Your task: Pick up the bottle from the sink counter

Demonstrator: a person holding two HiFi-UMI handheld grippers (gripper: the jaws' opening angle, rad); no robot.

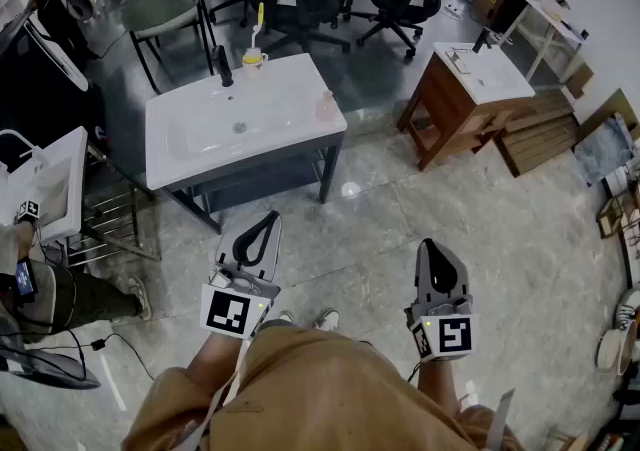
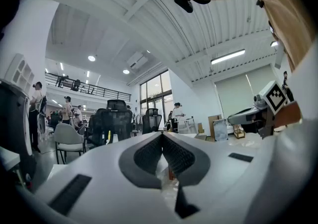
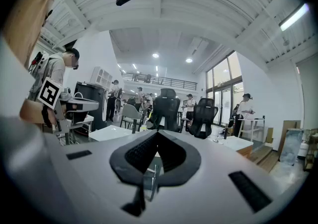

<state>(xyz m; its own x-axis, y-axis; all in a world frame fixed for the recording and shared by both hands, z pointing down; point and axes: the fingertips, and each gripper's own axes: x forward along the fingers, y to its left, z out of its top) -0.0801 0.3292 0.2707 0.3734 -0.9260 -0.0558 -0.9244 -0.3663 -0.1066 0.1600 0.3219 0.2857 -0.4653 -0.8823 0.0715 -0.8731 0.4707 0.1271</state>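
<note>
Pre-approach: left gripper (image 1: 266, 221) and right gripper (image 1: 433, 247) have jaws closed tip to tip, holding nothing, well apart from the sink counter (image 1: 190, 154), bottle (image 1: 326, 105) upright near its right edge; next likely walk in, spread one gripper's jaws

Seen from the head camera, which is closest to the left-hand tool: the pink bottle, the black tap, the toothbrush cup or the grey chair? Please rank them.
From the left gripper:
1. Pink bottle, at the right edge of the counter.
2. Black tap and toothbrush cup, at the back of the counter; too close to call.
3. Grey chair, beyond the counter, to the left.
</note>
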